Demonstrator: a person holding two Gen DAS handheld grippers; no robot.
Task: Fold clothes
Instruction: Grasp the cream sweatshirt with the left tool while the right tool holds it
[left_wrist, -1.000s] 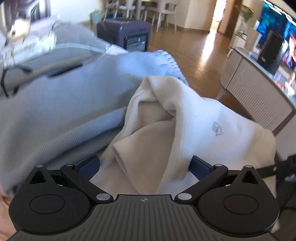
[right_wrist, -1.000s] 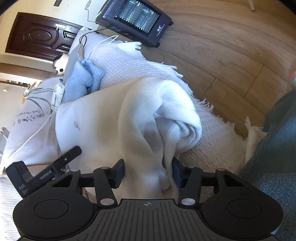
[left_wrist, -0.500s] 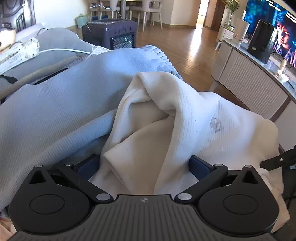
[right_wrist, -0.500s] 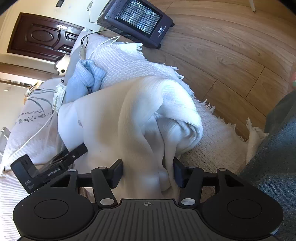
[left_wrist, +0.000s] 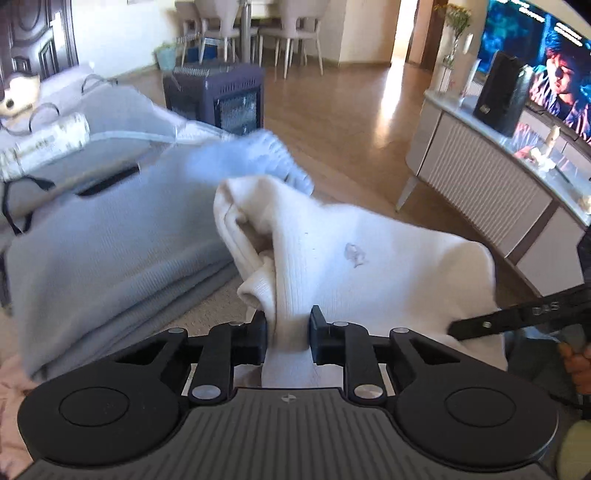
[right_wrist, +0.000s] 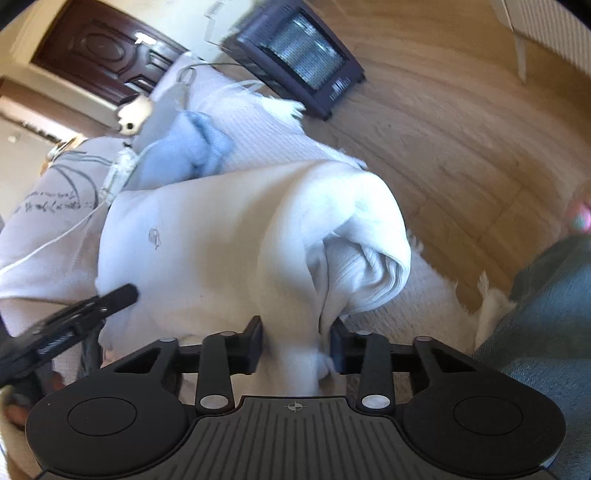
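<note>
Now that the left gripper (left_wrist: 287, 329) has narrowed from wide apart to clamped on a bunched edge of the white garment (left_wrist: 369, 258), both ends are held: the right gripper (right_wrist: 295, 343) stays pinched on the other end, so the garment hangs between them, ready to be lifted and folded. Beside the garment lies a pale blue garment (left_wrist: 110, 251); beyond that stands a dark heater (left_wrist: 218, 98), well clear.

Left gripper (left_wrist: 287, 328) fingers clamped; right gripper (right_wrist: 296, 345) fingers clamped.
</note>
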